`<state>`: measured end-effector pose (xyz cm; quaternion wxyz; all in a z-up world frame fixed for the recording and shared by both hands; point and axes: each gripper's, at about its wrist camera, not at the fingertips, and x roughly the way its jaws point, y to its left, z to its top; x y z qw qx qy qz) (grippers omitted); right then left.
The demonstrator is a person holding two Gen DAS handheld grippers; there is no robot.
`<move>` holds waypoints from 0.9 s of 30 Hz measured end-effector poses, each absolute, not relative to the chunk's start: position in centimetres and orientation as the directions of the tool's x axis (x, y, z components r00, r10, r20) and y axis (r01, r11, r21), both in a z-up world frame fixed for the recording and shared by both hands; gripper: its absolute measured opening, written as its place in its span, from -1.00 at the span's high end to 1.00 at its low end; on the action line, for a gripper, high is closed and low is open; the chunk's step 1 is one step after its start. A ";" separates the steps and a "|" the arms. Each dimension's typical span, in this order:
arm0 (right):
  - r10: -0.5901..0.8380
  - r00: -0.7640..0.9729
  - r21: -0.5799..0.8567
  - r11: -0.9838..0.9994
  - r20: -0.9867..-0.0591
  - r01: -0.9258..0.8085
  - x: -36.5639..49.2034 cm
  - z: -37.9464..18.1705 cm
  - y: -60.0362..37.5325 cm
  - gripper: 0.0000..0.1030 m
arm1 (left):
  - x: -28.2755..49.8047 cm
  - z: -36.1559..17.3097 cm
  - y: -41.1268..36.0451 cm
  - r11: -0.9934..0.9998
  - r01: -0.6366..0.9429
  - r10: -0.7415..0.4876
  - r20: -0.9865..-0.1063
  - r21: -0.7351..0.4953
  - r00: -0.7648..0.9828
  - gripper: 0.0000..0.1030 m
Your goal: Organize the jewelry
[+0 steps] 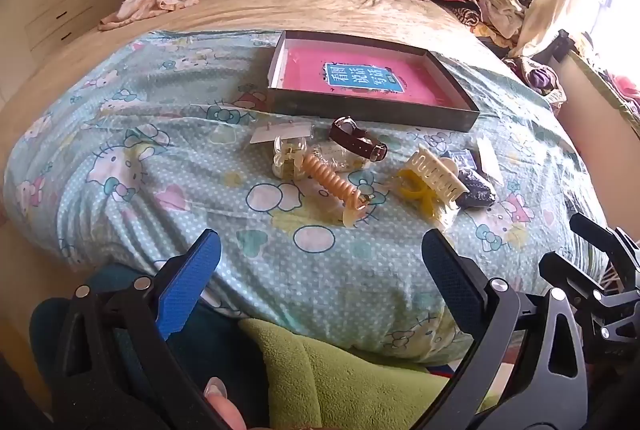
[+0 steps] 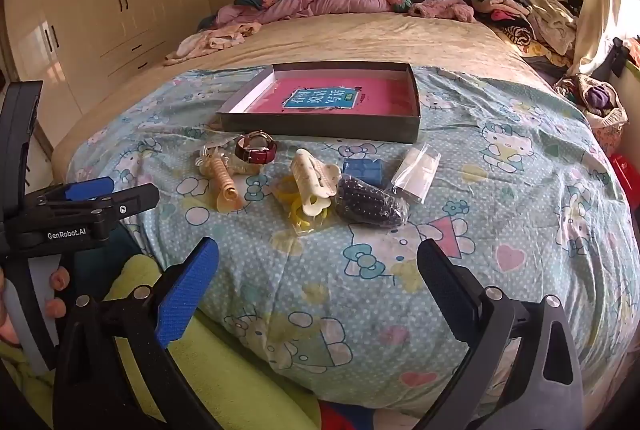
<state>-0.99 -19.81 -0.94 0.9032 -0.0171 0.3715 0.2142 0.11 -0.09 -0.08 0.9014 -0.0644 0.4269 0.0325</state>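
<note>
We held both tongs spread as wide as they went over the near edge of the bed, with nothing between their blue pads and nothing touched. The left tongs (image 1: 320, 262) hung over the blue cartoon quilt (image 1: 140, 134), and the right tongs (image 2: 320, 270) hung beside them, pointed down at the same quilt. Our landmark was the shallow grey box (image 2: 320, 126) lying open on the quilt, with a pink book cover (image 2: 324, 98) showing inside it. All the jewelry and hair things lay loose on the quilt on the near side of that box, none of them in it. Just in front of the box's near wall lay the watch (image 2: 256, 148) with its dark red strap, curled on its side. Next to the watch, a little nearer to us, lay the orange spiral hair clip (image 2: 224, 178), against a clear clip we could not make out well. Further along the box's near wall lay the cream claw clip (image 2: 312, 178), resting on a yellow clip (image 2: 298, 210). Beside those sat a dark beaded piece in a clear bag (image 2: 370, 206), touching a small blue packet (image 2: 362, 170), and a clear flat packet (image 2: 416, 170) lay near the box's right corner. Beyond the box, pink clothes (image 2: 320, 0) were heaped by the headboard.
</note>
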 end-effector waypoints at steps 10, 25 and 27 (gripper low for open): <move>0.378 0.635 0.129 0.906 -0.674 -0.403 -0.8 -0.8 -19.6 -0.92 | 0.2 0.2 0.0 0.989 -0.107 -0.005 -0.761 -0.098 0.648 -0.83; 0.381 0.630 0.126 0.903 -0.677 -0.410 -1.1 -0.6 -19.3 -0.92 | 0.0 0.9 0.1 0.990 -0.105 0.000 -0.757 -0.091 0.654 -0.83; 0.382 0.629 0.127 0.903 -0.677 -0.411 -1.1 -0.5 -19.3 -0.92 | -0.1 0.9 0.1 0.990 -0.104 0.000 -0.755 -0.091 0.655 -0.83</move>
